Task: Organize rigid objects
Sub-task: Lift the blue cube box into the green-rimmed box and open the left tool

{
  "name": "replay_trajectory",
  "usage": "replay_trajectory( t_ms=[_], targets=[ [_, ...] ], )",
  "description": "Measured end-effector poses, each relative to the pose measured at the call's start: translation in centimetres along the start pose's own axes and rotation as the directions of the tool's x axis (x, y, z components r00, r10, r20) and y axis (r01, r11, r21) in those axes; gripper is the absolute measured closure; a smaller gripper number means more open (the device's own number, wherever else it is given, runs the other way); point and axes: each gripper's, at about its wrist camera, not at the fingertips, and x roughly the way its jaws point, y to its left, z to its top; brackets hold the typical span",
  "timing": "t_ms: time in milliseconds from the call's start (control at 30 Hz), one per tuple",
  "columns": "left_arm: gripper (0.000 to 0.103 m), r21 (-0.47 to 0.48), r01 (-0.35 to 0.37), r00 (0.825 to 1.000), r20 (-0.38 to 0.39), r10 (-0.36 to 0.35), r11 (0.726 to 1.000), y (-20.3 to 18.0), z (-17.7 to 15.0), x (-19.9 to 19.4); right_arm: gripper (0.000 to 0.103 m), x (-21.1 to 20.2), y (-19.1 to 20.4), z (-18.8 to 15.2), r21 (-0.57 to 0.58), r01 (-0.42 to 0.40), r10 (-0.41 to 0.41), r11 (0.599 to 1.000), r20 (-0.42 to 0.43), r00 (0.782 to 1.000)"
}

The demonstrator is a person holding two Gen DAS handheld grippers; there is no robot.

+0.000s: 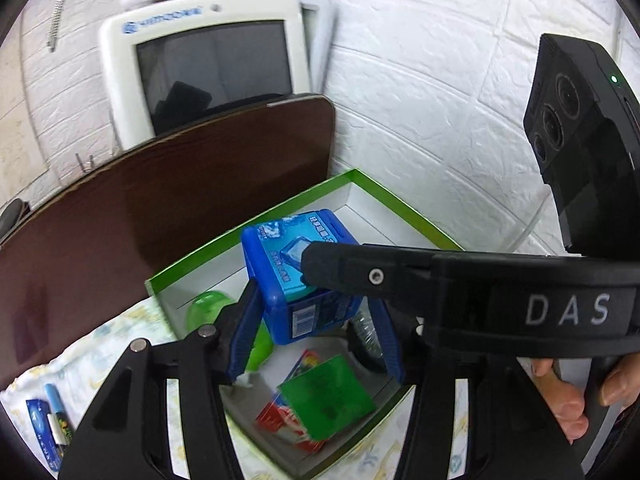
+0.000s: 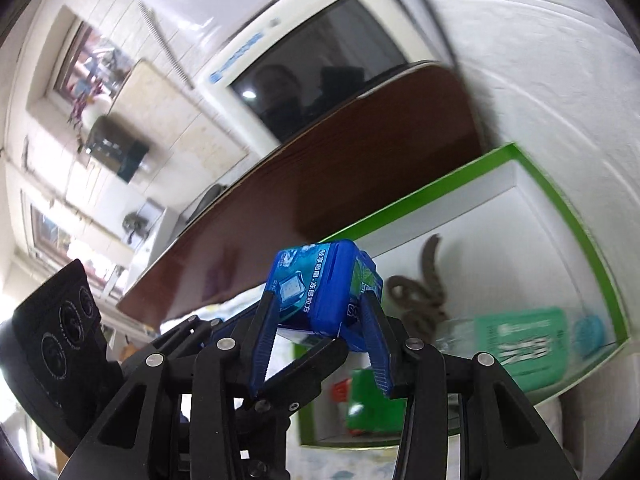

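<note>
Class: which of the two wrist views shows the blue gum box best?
The left wrist view: the blue gum box is sharp, showing its label and barcode above the green-rimmed box. The right wrist view shows it blurrier, with less label.

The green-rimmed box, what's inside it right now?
In the green-rimmed box lie a green packet on a red-and-white pack, a bright green rounded thing and a clear bottle. The held blue gum container and both grippers' jaws hide the middle.

Blue gum box [image 2: 324, 284] (icy print), green-rimmed white tray [image 1: 404, 204].
</note>
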Motion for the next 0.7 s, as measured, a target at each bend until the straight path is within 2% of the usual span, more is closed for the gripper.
replay_trajectory(
  t_ms=[167,300,400,600,700],
  targets=[
    [0.052,0.001,0.003,0.999,-0.041,-0.003,1.0,-0.9,0.6,2.4,0.058,-0.6,-3.3,1.5,0.05,0.023,-0.024,0.998,0.023,0.999],
    [0.051,-0.004,-0.012,0.998,-0.067,0.011,1.0,-0.9,0.2,3.5,0.058,0.0,-3.9,1.7,0.037,0.069,-0.07,0.997,0.034,0.997],
    [0.05,-0.005,-0.029,0.998,-0.064,0.028,1.0,-0.6,-0.3,2.9,0.058,0.3,-3.6,1.4,-0.02,0.176,-0.175,0.984,0.061,0.983],
    [0.049,-0.012,-0.073,0.996,-0.058,0.072,0.997,0.4,-1.3,0.8,0.058,0.4,-3.1,0.7,-0.032,0.18,-0.177,0.983,0.065,0.982],
    [0.042,-0.037,-0.108,0.994,-0.039,0.107,0.993,1.6,-2.3,-1.0,0.058,-0.6,-1.8,0.3,-0.058,0.199,-0.192,0.978,0.104,0.976]
  ],
)
